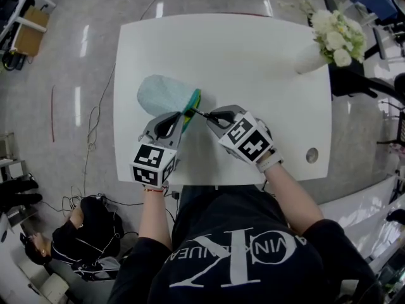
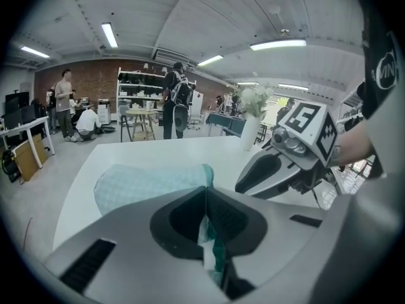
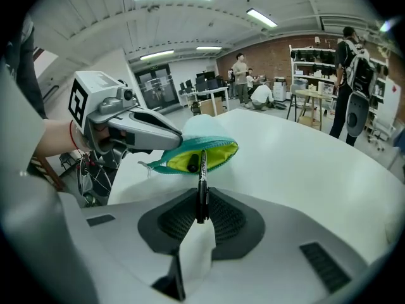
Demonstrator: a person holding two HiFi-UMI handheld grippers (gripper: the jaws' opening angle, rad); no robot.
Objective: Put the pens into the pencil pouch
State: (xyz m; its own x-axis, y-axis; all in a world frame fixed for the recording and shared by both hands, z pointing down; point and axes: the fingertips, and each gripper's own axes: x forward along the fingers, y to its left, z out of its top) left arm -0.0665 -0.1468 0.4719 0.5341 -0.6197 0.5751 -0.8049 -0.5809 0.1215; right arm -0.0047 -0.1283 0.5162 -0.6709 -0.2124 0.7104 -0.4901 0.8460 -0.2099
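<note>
1. Pouch [image 1: 163, 95]: pale teal, lying on the white desk [image 1: 253, 62] nearer its left edge. The mouth is open, yellow lining showing, and turned toward the right gripper.
2. Left gripper [image 1: 179, 120]: jaws clenched on the teal rim of the pouch mouth, with fabric pinched between the pads.
3. Right gripper [image 1: 212, 116]: jaws grasping a black pen [image 3: 202, 182] by its rear end. The pen points straight out along the jaws, its tip at the pouch mouth over the yellow lining.
4. A dark pen end [image 3: 192, 168] shows inside the mouth, beside the held pen.
5. Vase of white flowers [image 1: 329, 40] at the far right corner, well apart.
</note>
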